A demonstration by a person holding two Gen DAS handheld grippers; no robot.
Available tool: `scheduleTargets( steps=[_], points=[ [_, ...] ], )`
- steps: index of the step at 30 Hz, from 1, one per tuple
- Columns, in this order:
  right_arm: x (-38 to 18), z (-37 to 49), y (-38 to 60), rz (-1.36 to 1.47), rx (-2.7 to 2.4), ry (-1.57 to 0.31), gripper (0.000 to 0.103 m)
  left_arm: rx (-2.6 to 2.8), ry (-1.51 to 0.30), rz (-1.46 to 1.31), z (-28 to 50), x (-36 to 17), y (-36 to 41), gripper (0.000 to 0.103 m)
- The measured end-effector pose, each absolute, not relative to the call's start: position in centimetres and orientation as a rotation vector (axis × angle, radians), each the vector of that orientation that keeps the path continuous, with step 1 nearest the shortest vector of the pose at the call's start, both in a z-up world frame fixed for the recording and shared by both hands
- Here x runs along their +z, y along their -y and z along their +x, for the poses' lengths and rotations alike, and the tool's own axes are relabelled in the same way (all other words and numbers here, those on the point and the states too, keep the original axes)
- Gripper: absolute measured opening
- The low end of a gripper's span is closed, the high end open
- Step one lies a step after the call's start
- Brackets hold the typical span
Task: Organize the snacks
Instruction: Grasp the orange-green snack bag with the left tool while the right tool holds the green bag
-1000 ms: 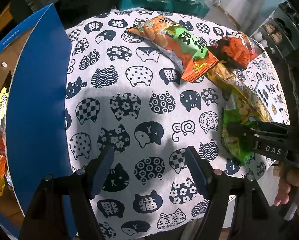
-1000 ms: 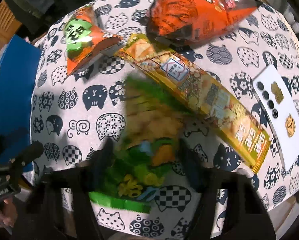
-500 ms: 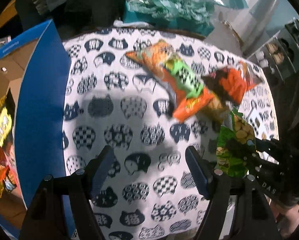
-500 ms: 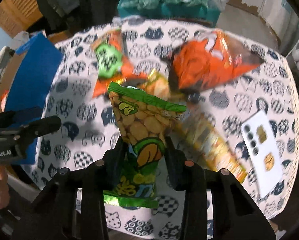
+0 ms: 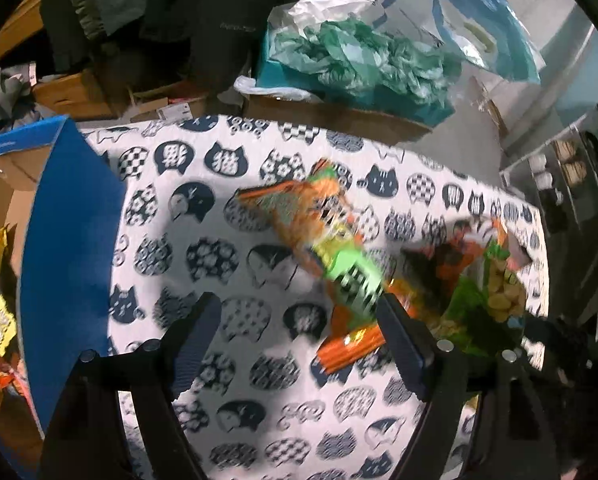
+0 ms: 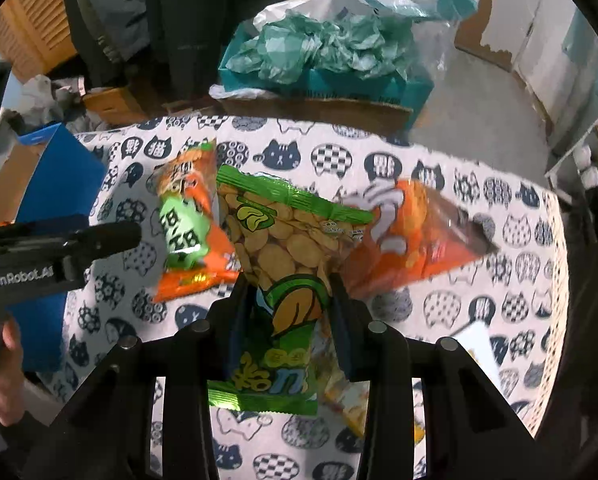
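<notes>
Green cracker bag: pinched at mid-body in right gripper, raised over cat-print tablecloth. Probably light, crinkly, slippery; contents fragile. Left gripper: spread wide, holding nothing.

A matt printed cloth covers the bench. The green snack bag is glossy plastic film with crimped ends. The orange bags beside it are shiny, crinkled foil-like plastic. The right gripper is matt black plastic with small metal pins. The blue box flap is smooth cardboard.
</notes>
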State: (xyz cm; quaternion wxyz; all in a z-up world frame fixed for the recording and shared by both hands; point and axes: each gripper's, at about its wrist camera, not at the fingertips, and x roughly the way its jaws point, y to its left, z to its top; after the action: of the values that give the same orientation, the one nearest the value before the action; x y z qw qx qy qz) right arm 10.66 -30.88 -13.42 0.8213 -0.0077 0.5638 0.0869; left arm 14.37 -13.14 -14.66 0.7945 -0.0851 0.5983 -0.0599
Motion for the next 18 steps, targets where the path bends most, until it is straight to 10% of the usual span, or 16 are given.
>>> scheduleTargets(
  steps=[18],
  points=[
    [-16.0, 11.6, 32.3, 0.053, 0.183, -1.252, 0.035, -0.104, -1.389, -0.18, 18.7, -19.6, 16.2, 0.082]
  ],
)
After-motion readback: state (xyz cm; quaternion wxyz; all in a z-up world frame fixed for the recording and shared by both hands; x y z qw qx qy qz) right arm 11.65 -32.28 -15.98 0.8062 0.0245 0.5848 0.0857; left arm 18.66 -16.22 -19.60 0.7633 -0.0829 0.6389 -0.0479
